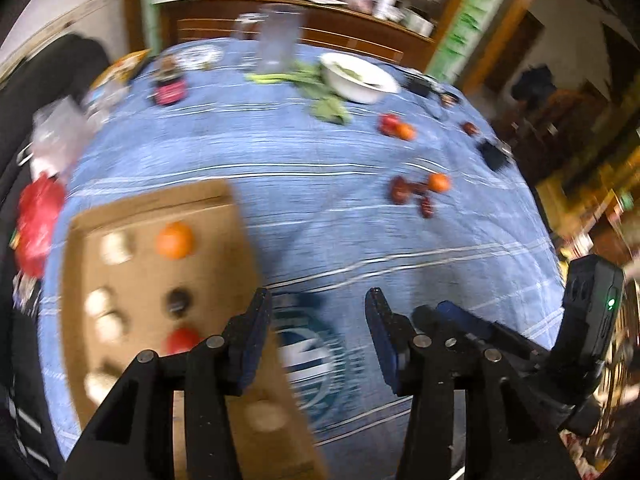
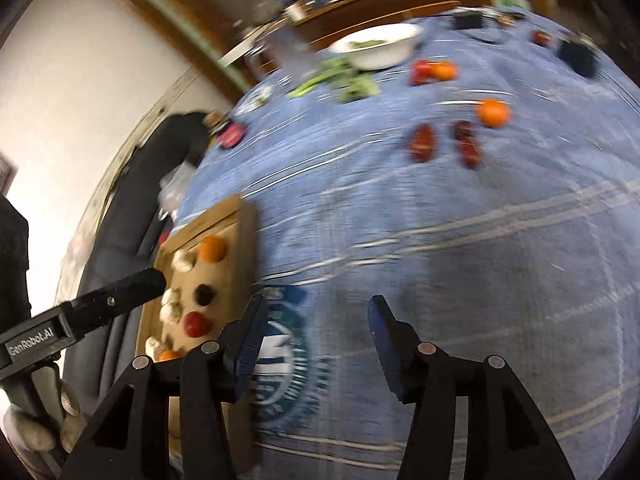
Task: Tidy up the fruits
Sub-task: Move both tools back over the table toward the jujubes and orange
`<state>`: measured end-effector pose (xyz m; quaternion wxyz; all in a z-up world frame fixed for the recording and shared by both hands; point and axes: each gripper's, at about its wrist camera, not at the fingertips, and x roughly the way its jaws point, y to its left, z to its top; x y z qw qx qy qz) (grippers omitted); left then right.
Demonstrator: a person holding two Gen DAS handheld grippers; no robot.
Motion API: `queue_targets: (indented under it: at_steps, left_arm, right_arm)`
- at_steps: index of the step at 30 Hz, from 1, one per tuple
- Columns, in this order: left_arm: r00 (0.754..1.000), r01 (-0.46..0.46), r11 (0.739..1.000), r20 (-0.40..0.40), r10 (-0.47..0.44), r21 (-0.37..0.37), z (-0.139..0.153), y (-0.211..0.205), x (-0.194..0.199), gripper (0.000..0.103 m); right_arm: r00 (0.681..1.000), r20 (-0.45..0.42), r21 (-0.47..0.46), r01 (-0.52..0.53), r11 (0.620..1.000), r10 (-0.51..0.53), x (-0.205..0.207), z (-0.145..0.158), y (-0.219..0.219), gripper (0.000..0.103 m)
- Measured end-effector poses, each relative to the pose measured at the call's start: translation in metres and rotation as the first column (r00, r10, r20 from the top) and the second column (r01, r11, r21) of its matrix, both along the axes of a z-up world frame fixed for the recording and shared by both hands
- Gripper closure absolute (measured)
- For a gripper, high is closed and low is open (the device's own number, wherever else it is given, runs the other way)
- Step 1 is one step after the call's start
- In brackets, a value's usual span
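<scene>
A cardboard tray [image 1: 208, 208] with round holes lies at the left on the blue cloth. It holds an orange [image 1: 175, 240], a dark fruit [image 1: 179, 300] and a red fruit [image 1: 182, 340]. Loose on the cloth farther right are an orange [image 1: 439, 182] [image 2: 493, 113], two dark red fruits [image 1: 400, 190] [image 2: 422, 143] and a red-and-orange pair [image 1: 396, 127] [image 2: 434, 71]. My left gripper [image 1: 318, 300] hangs open over the tray's right edge, nothing between its fingers. My right gripper [image 2: 318, 306] is open above bare cloth, also with nothing in it. The tray [image 2: 236, 216] sits to its left.
At the back stand a white bowl [image 1: 358, 76] with greens [image 1: 328, 108] beside it and a clear glass [image 1: 278, 40]. A red bag [image 1: 38, 224] lies at the left edge, black items [image 1: 494, 156] at the right. A gloved hand [image 2: 36, 428] holds the left gripper.
</scene>
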<state>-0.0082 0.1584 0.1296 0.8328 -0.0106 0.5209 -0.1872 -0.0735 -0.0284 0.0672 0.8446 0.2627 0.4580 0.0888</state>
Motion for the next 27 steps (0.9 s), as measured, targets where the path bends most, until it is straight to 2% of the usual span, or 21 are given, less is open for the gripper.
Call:
queue_targets:
  at_steps: [4, 9, 12, 15, 18, 23, 27]
  left_arm:
    - [0.996, 0.085, 0.996, -0.013, -0.085, -0.007, -0.004, -0.041, -0.006, 0.056]
    - [0.993, 0.117, 0.993, -0.024, -0.117, -0.024, -0.006, -0.057, -0.017, 0.056]
    - [0.996, 0.092, 0.994, -0.016, -0.093, -0.052, -0.002, -0.051, -0.02, 0.056]
    - [0.998, 0.059, 0.996, 0.016, -0.058, -0.072, 0.005, -0.035, -0.021, 0.046]
    - [0.999, 0.019, 0.996, 0.033, -0.016, -0.085, 0.003, -0.018, -0.018, 0.044]
    - [0.998, -0.055, 0.992, -0.005, 0.055, -0.11, -0.017, 0.006, -0.003, 0.044]
    - [0.995, -0.095, 0.989, -0.04, 0.092, -0.111, -0.026, 0.011, 0.009, 0.044]
  right_arm:
    - [0.998, -0.022, -0.002, 0.061, 0.998, -0.061, -0.017, -0.004, -0.025, 0.039]
    - [0.995, -0.047, -0.007, 0.083, 0.997, -0.084, -0.031, -0.003, -0.045, 0.037]
    - [0.996, -0.054, -0.029, 0.064, 0.998, -0.065, -0.029, 0.0, -0.044, 0.037]
    - [0.997, -0.056, -0.06, 0.04, 0.997, -0.044, -0.024, 0.002, -0.043, 0.037]
    - [0.995, -0.083, -0.076, 0.044, 0.996, -0.05, -0.014, -0.005, -0.048, 0.037]
    - [0.992, -0.094, -0.13, 0.067, 0.989, -0.08, 0.006, -0.009, -0.069, 0.037]
    - [0.993, -0.099, -0.16, 0.048, 0.986, -0.064, 0.031, -0.01, -0.086, 0.037]
